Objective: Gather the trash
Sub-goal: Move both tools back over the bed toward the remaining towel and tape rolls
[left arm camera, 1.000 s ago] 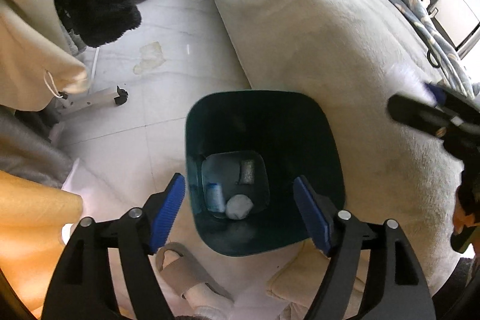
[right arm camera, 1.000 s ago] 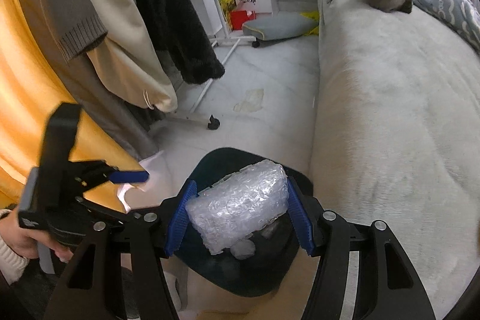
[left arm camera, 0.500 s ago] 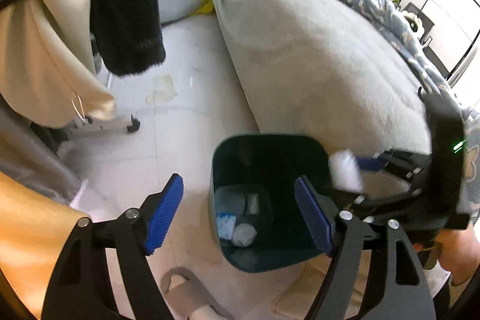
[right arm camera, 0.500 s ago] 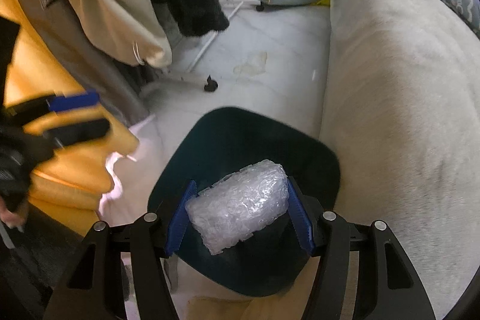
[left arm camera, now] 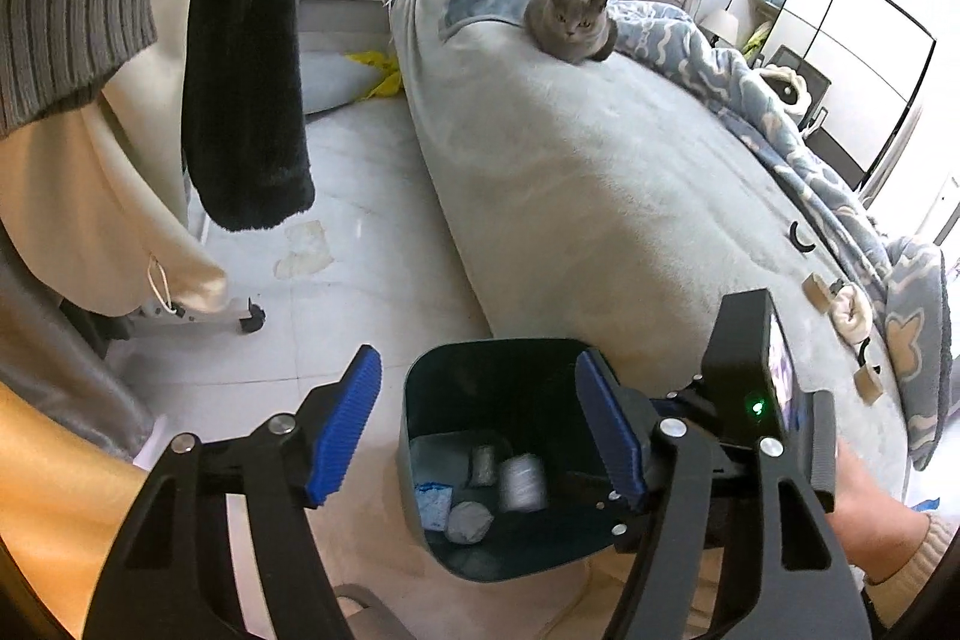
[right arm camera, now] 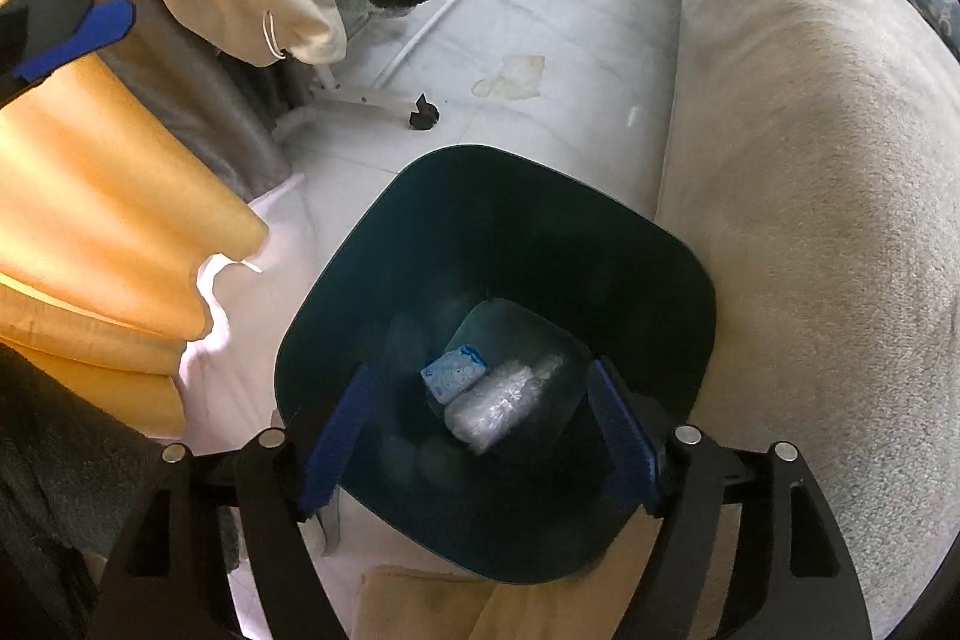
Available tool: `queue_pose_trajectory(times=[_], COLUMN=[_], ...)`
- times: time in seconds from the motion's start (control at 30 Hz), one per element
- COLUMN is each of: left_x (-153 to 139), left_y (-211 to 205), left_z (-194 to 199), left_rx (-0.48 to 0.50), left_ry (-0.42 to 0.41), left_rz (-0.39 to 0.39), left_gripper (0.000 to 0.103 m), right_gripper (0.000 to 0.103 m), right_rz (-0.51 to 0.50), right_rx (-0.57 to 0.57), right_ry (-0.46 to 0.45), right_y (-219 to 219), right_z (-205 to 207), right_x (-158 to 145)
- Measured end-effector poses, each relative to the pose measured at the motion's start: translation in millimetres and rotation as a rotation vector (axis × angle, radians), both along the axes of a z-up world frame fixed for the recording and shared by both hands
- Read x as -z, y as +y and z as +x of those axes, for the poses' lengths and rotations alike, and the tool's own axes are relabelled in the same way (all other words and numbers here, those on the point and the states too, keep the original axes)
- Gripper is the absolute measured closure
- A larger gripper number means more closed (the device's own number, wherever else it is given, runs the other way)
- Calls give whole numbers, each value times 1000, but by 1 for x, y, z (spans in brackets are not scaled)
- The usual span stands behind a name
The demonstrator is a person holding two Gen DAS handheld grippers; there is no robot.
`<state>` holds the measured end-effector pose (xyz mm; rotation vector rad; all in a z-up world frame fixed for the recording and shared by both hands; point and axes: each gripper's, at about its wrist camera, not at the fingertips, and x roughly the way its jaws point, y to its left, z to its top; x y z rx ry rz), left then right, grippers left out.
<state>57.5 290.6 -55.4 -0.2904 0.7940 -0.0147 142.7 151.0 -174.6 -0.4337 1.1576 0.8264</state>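
Note:
A dark teal trash bin (right arm camera: pixel 648 256) stands on the floor beside the bed; it also shows in the left wrist view (left arm camera: pixel 420 388). Inside lie a bubble-wrap roll (right arm camera: pixel 498 403) (left arm camera: pixel 523 481), a blue-white packet (right arm camera: pixel 453 373) (left arm camera: pixel 435 505) and a grey wad (left arm camera: pixel 469 522). My right gripper (right arm camera: pixel 480 436) is open and empty right above the bin's mouth. My left gripper (left arm camera: pixel 477 430) is open and empty, higher, above the bin's left side. The right gripper's body shows at the bin's right in the left wrist view.
A grey bed (left arm camera: pixel 600 196) with a grey cat (left arm camera: pixel 570 19) lies right of the bin. Small scraps (left arm camera: pixel 849 316) lie on the bed's near right. Hanging clothes (left arm camera: pixel 246 40) and a wheeled rack (right arm camera: pixel 384 103) stand left. A stain (right arm camera: pixel 513 76) marks the tile floor.
My right gripper opened and the bubble-wrap roll dropped into the bin. My left gripper pulled back and up, so the bed and cat came into view.

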Motion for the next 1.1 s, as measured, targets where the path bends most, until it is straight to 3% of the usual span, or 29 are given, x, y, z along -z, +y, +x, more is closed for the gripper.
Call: queue_pose_trajectory(times=[0.53,0.83,1.1], left_x=[-41,-47,-47], left_y=[-59,-108,-145], left_z=[7,20,30], left_rx=[71,133,183], left_ry=[-142,-154,-161], left_rz=[33,48,60], left_gripper=[30,26,24], right_gripper=[28,28,28], right_rz=[132,153,146], right_rx=[38,112,200], right_ry=[-116,-209,-268], right_y=[-52,-111,-169], right_z=[-1,10,21], right_x=[-66,-102,-116])
